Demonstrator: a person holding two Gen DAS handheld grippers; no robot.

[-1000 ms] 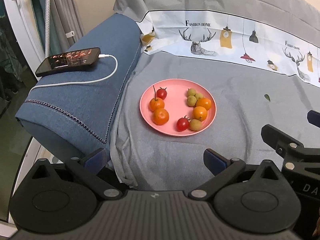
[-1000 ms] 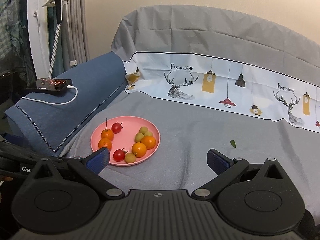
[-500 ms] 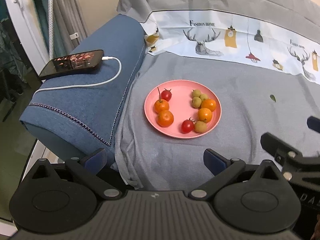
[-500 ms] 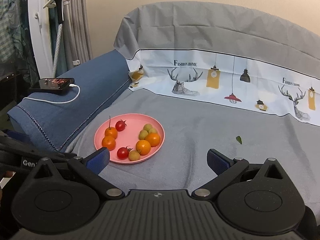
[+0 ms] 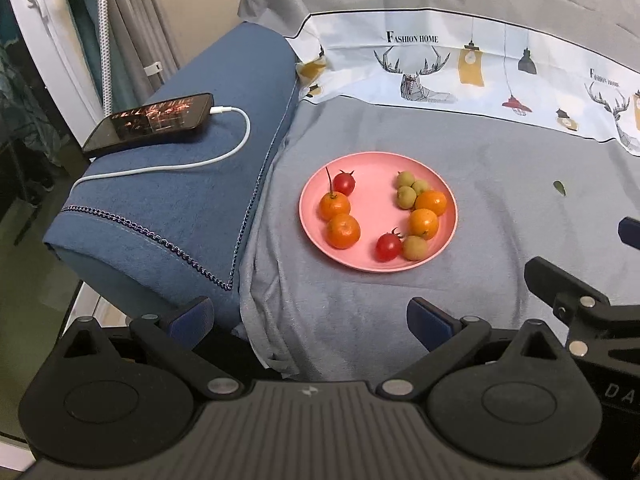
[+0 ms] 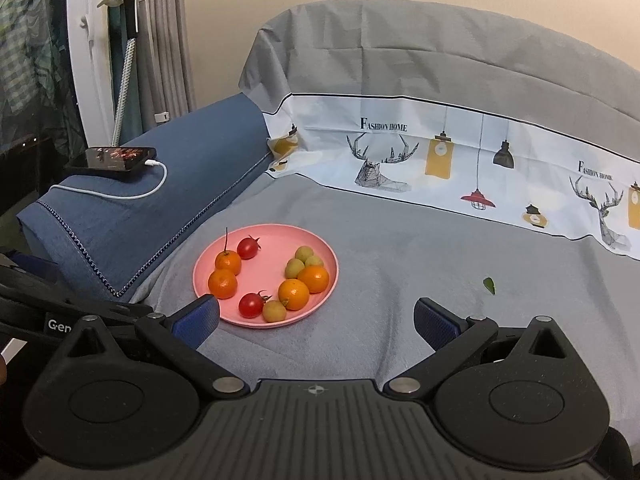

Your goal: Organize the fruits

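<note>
A pink plate (image 5: 372, 208) (image 6: 276, 246) lies on the grey sofa cover. It holds several small oranges (image 5: 343, 231) (image 6: 294, 294), two red cherry tomatoes (image 5: 388, 247) (image 6: 250, 305) and several green fruits (image 5: 406, 196) (image 6: 295, 268). My left gripper (image 5: 308, 320) is open and empty, short of the plate's near edge. My right gripper (image 6: 316, 320) is open and empty, just near and right of the plate. The right gripper's arm shows at the right edge of the left wrist view (image 5: 576, 304).
A blue armrest (image 5: 188, 200) stands left of the plate with a phone (image 5: 150, 120) and white charging cable (image 5: 224, 152) on it. A small green leaf (image 5: 559, 188) (image 6: 489, 285) lies on the cover to the right. The printed sofa back (image 6: 440, 160) rises behind.
Both grippers have moved a little forward toward the plate, which now sits slightly closer and more central in each view. Both stay open.
</note>
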